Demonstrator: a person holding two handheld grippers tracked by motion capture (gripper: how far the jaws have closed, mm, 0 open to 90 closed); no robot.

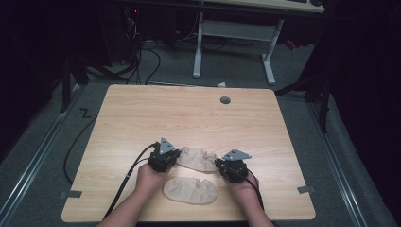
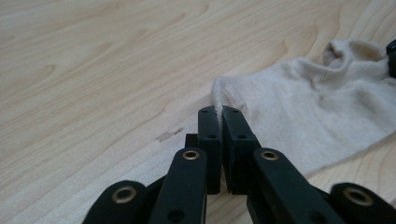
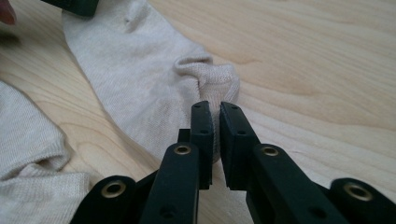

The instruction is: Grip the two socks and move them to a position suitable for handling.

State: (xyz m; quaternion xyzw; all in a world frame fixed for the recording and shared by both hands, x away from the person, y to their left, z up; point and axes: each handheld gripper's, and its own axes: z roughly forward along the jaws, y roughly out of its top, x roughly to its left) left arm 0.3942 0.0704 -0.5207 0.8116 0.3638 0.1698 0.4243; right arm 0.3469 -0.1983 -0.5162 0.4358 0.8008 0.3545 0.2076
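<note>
Beige far sock (image 1: 198, 158) lies stretched across the pale wood bench (image 1: 142, 118), left tongs (image 2: 219, 122) pinched tight on its left end, right tongs (image 3: 215, 122) nipped onto its right end, a sliver of gap between those jaws. A second sock (image 1: 190, 190) lies nearer, between the two hands.

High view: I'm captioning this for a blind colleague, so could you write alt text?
A person's two hand-held grippers pinch opposite ends of a beige sock on a light wooden table, the left gripper and right gripper facing each other. A second beige sock lies flat, nearer the person.
</note>
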